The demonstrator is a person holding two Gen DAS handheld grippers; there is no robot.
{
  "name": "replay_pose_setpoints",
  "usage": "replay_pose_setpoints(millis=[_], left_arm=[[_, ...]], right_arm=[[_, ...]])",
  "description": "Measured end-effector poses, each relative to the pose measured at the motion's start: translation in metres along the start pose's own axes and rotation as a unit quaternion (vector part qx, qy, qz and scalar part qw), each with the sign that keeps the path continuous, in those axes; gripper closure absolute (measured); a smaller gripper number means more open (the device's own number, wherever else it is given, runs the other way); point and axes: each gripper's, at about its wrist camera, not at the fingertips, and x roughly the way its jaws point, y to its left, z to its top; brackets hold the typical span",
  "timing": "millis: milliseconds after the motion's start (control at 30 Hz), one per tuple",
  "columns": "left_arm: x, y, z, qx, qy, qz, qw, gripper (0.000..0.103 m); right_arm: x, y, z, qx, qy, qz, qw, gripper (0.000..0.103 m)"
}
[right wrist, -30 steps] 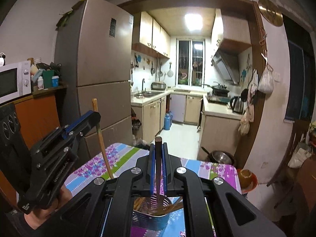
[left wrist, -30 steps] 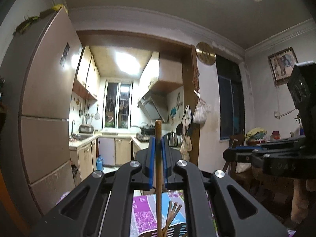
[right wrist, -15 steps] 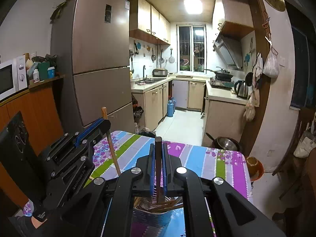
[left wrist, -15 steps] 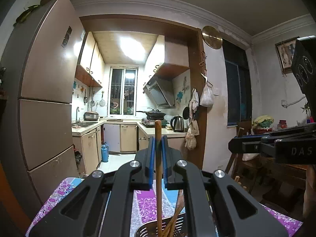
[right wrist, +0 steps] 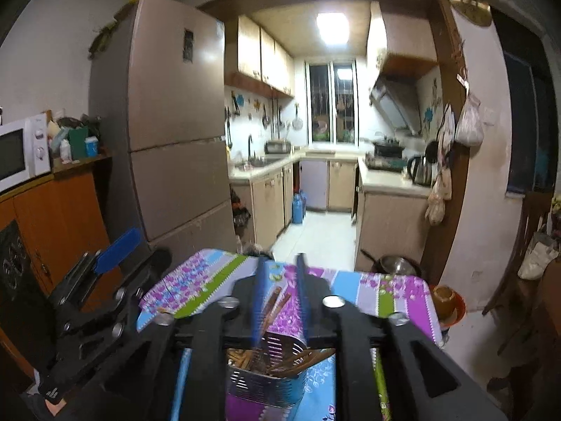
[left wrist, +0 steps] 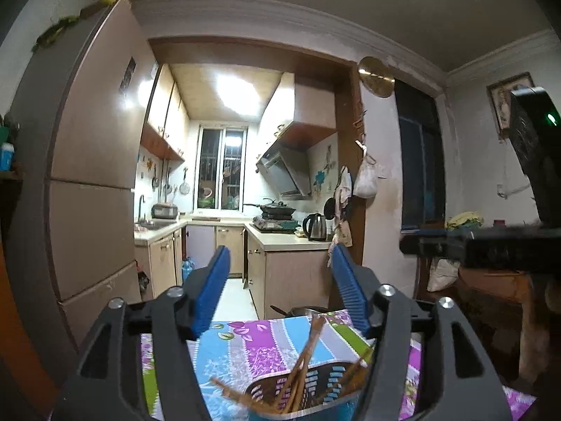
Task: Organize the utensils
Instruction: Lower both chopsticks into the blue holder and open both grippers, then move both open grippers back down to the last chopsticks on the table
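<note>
In the left wrist view, the left claw [left wrist: 280, 287], its blue-padded jaws just spread wide with nothing between them, hangs over the slotted metal utensil holder [left wrist: 315, 394] on the flowery plastic-covered tabletop [left wrist: 245, 343], where thin brown wooden chopsticks [left wrist: 308, 351] lean. In the right wrist view, the right claw [right wrist: 280, 298] has just parted slightly, empty, above the same holder. The sticks look light, stiff and smooth, so I would pinch one near its upper end.
</note>
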Motion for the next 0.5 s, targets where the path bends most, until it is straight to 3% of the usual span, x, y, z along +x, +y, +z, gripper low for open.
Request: replay_pose_setpoints(millis=[167, 233, 367, 500], left_arm=[[-0.083, 0.006, -0.011, 0.030, 0.012, -0.005, 0.9995, 0.025], [-0.115, 0.013, -0.029, 0.024, 0.031, -0.005, 0.9992, 0.023], [-0.161, 0.019, -0.086, 0.013, 0.096, -0.012, 0.9952, 0.022], [-0.198, 0.017, -0.155, -0.016, 0.177, -0.025, 0.9837, 0.022]], right_arm=[[-0.075, 0.014, -0.022, -0.007, -0.053, 0.006, 0.999, 0.053], [-0.107, 0.020, -0.050, -0.003, -0.068, 0.012, 0.998, 0.051], [-0.149, 0.034, -0.130, 0.004, -0.062, 0.014, 0.998, 0.049], [-0.161, 0.043, -0.209, 0.040, -0.022, 0.012, 0.999, 0.049]])
